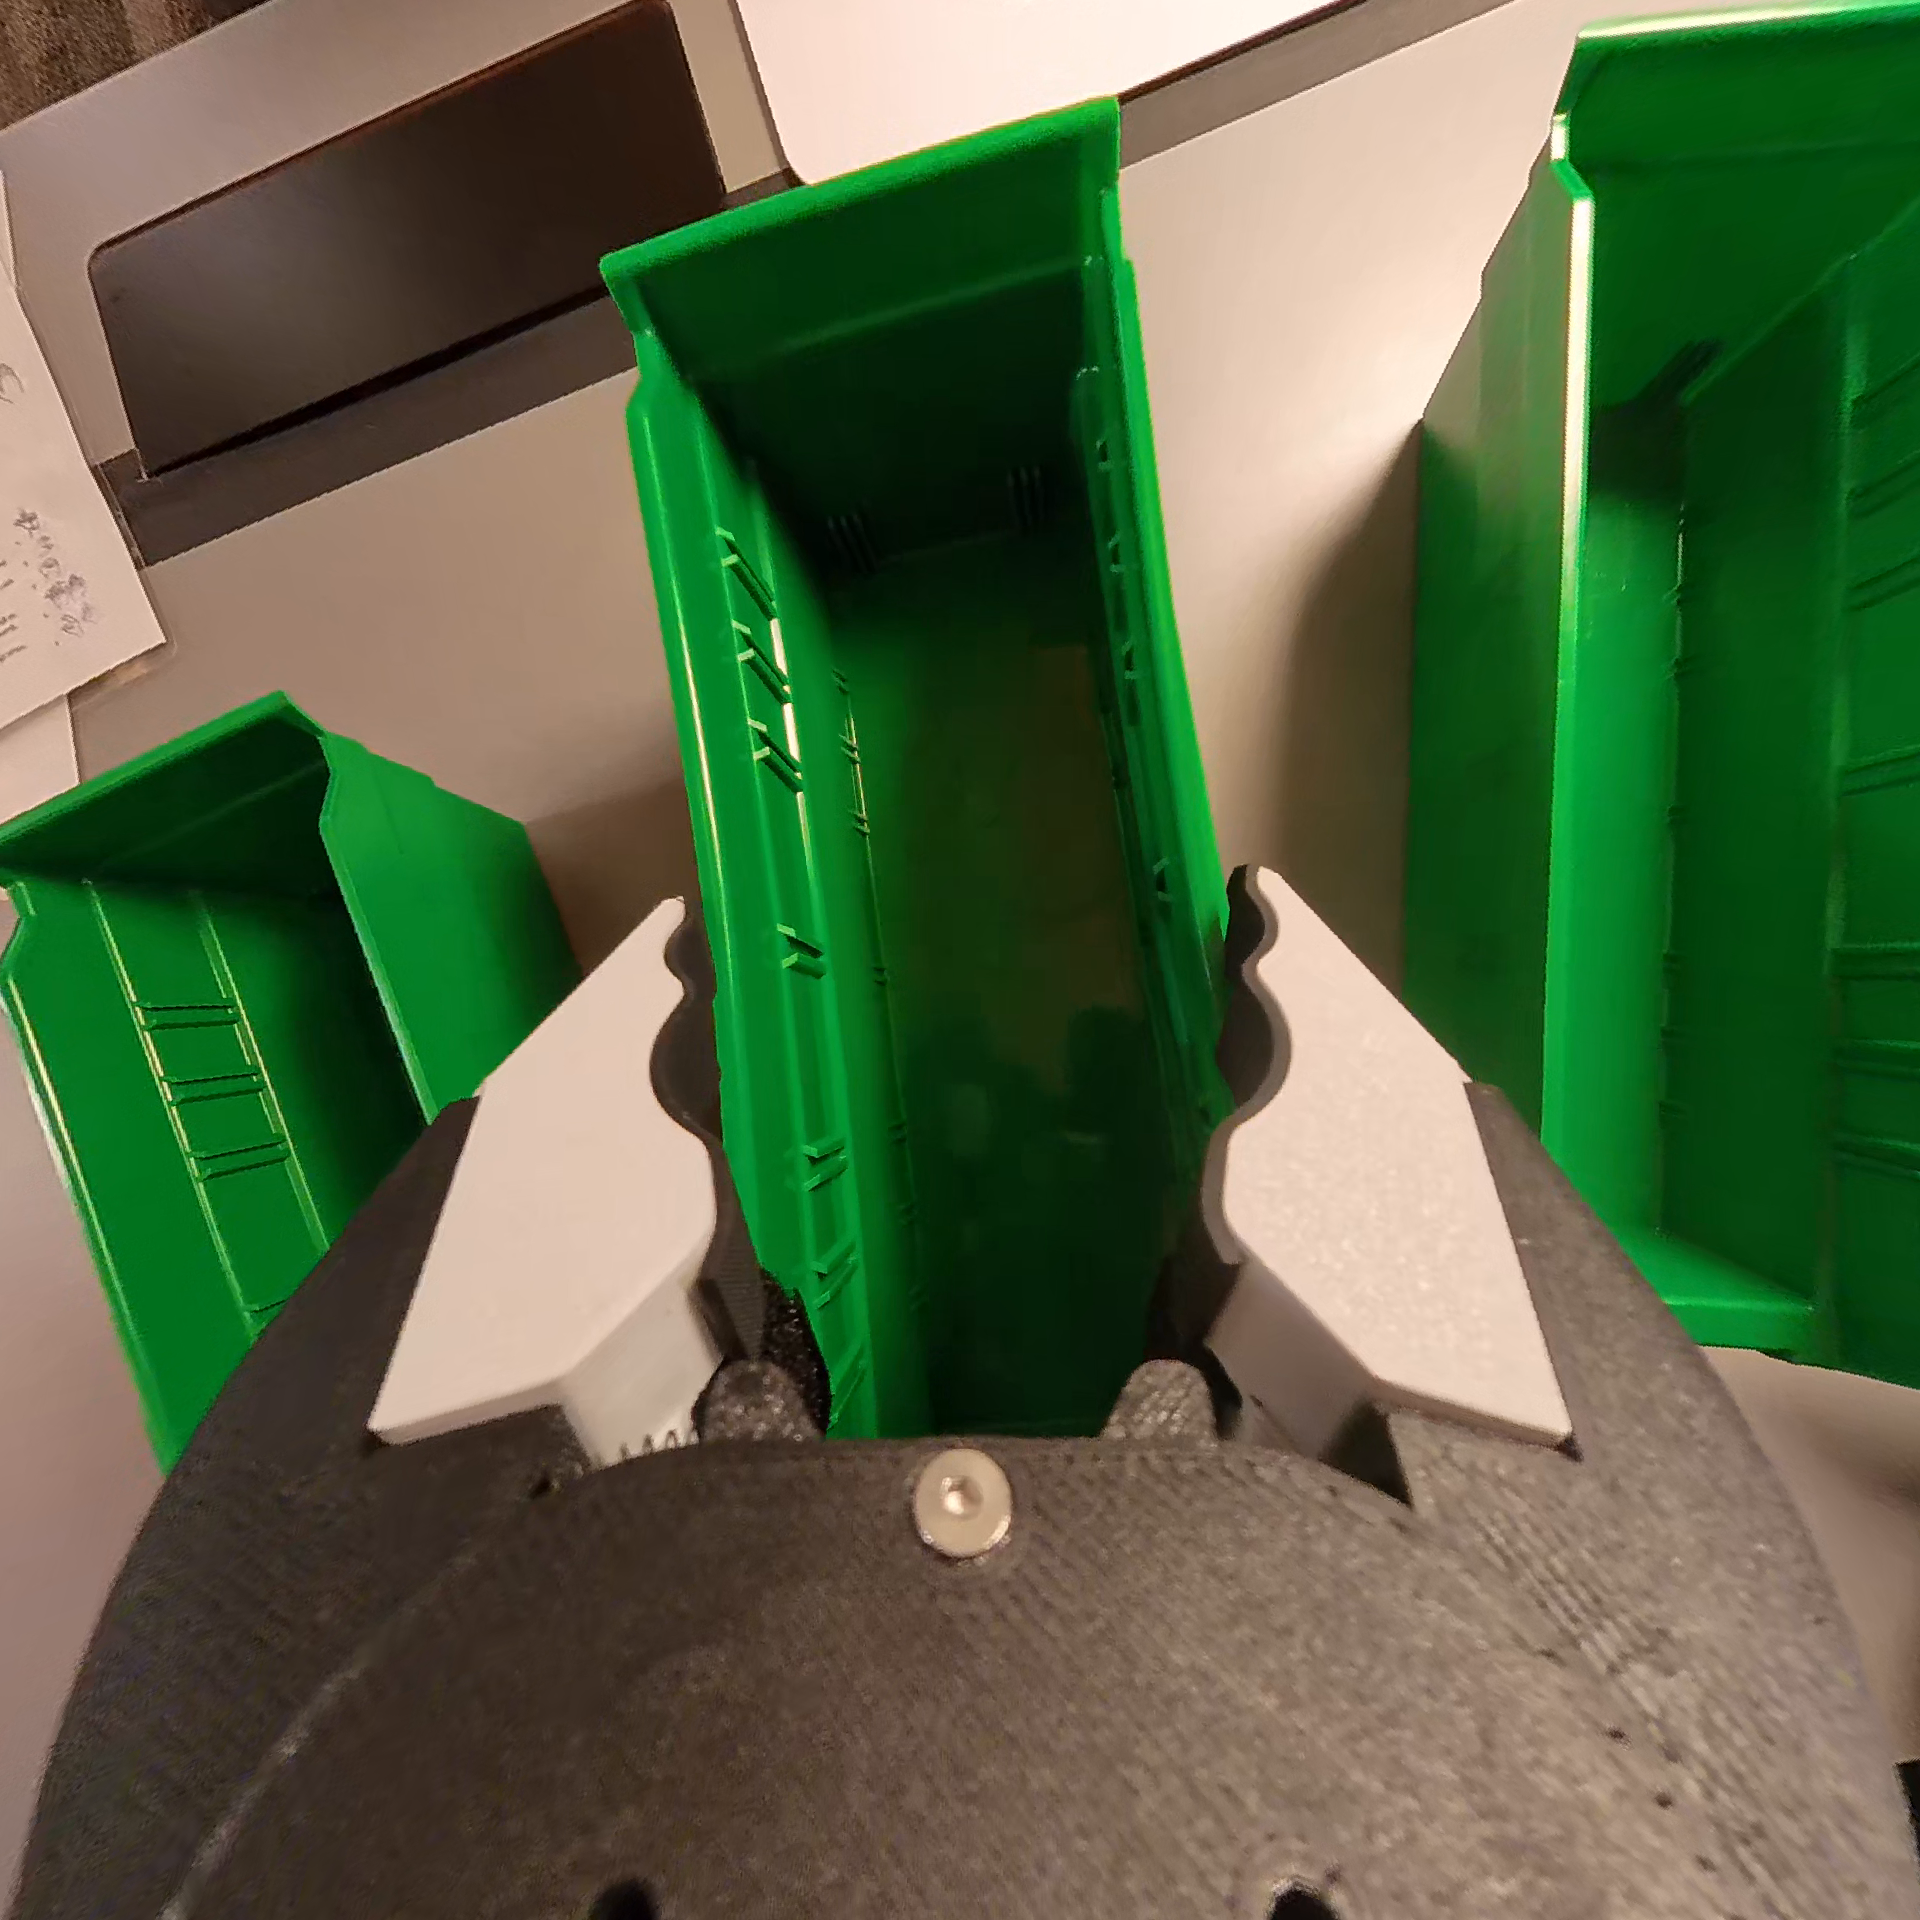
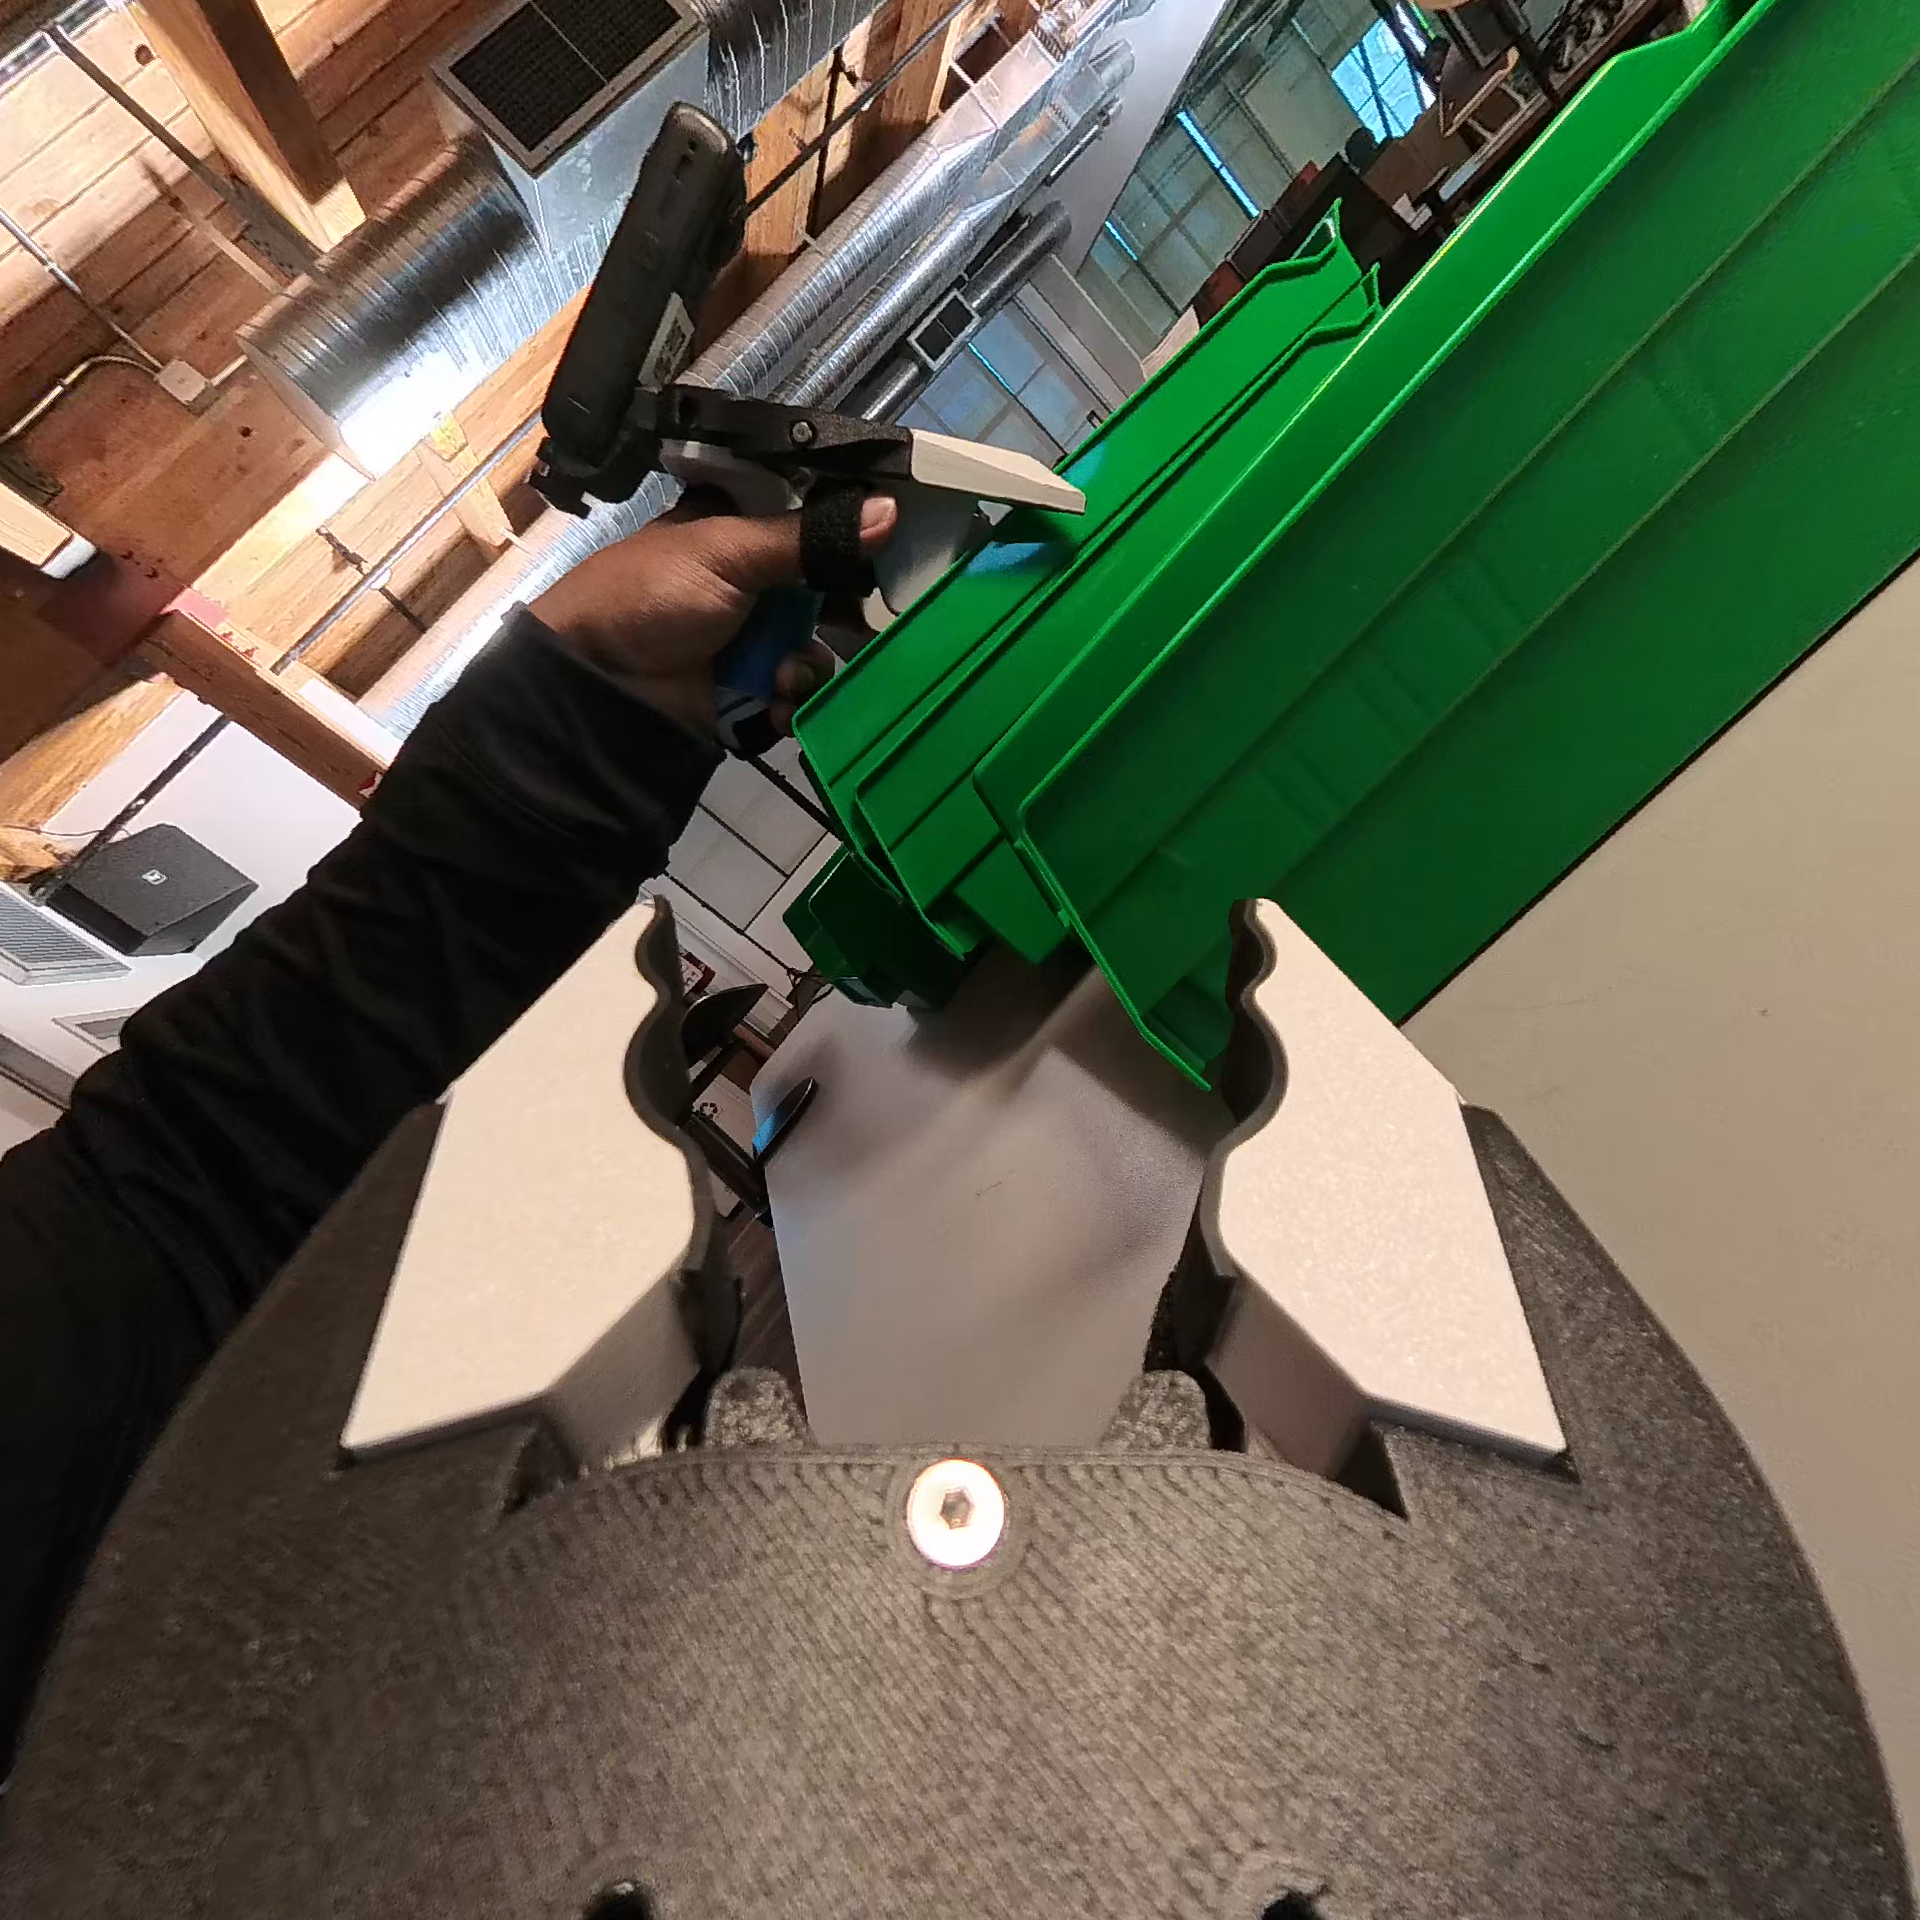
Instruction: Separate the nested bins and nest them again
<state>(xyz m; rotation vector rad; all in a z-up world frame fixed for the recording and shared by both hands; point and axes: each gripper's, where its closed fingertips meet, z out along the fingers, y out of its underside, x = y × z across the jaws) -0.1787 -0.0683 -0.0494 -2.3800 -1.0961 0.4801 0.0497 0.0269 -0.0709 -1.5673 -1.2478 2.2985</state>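
Three green bins stand apart on the pale table. A narrow green bin runs between the fingers of my left gripper. Both pads lie against its side walls, so the gripper is shut on it. A short bin stands to its left and a large bin to its right. In the right wrist view my right gripper is open and empty. The large bin's near corner lies just by its right finger. The left gripper also shows there, on the narrow bin.
A sheet of paper lies at the table's left. A grey unit with a dark slot stands behind the bins. A person's hand and black sleeve hold the left gripper. Ducts and wooden beams run overhead.
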